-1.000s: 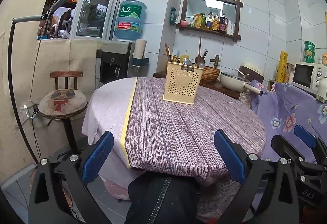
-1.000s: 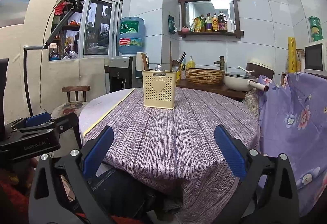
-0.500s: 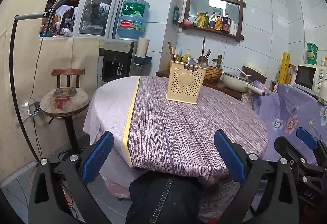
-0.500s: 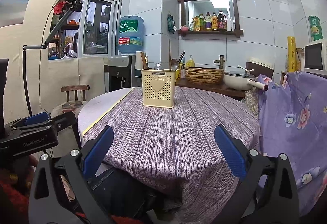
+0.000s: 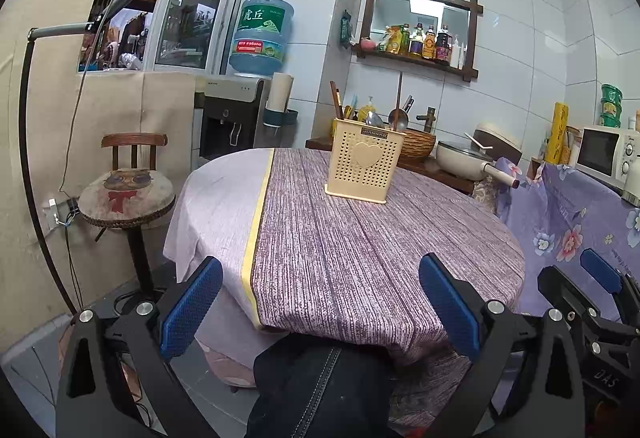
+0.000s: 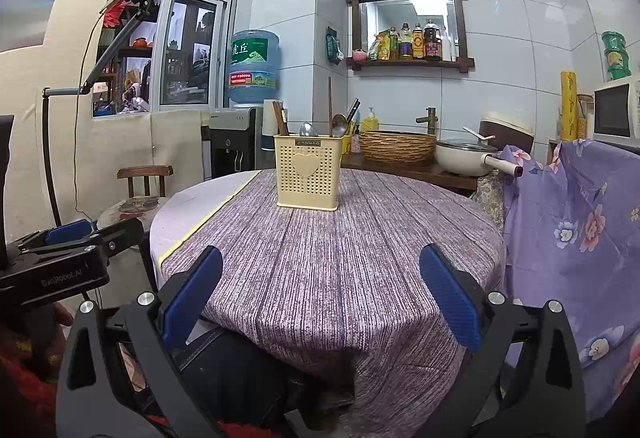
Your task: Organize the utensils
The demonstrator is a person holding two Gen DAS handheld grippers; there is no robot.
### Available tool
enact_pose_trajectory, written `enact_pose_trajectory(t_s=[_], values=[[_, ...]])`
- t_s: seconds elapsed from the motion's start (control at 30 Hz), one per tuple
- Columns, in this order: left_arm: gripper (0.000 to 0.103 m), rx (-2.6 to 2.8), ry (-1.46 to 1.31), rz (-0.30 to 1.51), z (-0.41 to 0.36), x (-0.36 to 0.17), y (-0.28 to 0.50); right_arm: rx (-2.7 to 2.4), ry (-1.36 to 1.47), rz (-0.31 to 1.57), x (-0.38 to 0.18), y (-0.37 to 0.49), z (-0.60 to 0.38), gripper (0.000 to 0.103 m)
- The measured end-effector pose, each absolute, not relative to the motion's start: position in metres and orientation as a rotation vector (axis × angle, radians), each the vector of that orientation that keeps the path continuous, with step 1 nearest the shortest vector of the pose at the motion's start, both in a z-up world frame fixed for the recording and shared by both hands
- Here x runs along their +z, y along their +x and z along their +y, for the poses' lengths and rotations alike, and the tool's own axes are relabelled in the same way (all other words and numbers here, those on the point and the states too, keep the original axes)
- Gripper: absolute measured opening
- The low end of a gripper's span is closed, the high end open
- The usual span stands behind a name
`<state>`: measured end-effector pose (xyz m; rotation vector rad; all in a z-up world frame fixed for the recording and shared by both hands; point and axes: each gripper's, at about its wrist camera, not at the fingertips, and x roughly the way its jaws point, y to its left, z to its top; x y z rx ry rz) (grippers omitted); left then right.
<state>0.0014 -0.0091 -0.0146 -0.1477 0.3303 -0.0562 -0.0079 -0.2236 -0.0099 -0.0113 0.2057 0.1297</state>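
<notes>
Left gripper [image 5: 320, 298]: black frame with blue-padded fingers, spread wide and holding nothing, poised off the near edge of the worktop above a dark-trousered knee [image 5: 320, 386].
Right gripper [image 6: 320, 294]: same make, spread equally wide and empty, also short of the near edge; each gripper shows at the margin of the other's view.
Worktop [image 6: 340, 270]: a round table under a purple striped cloth with a yellow-edged white strip to the left; no loose utensil visible on the cloth.
Utensil holder [image 6: 307, 176]: a cream perforated plastic caddy with a raised heart on its front, upright near the far side of the worktop, well apart from both grippers.
Contents: dark wooden chopsticks [image 6: 279, 121] at the left, a steel spoon [image 6: 308, 129] at centre, a long wooden-handled ladle [image 6: 335, 114] and a dark-handled piece at the right, all standing handle-up or bowl-up; which compartment each occupies cannot be told.
Step in hand: apparently either the opening approach or the finish, with nothing grasped.
Next move: if work remains, a long forward reach over the cloth, then a narrow pinch on one slender handle without tipping the light caddy.
Beyond: a wooden side counter [image 6: 420, 168] with a woven basket [image 6: 398, 146] and a white lidded pan [image 6: 466, 156].
</notes>
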Motion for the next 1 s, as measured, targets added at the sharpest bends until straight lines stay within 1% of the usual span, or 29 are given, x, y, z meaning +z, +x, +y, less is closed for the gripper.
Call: enact_pose_trajectory(t_s=[1.0], values=[[0.097, -0.026, -0.142, 0.361, -0.0088, -0.0196, 0.0025, 0.12, -0.001, 0.222, -0.0125, -0.0054, -0.2247, 0.097]])
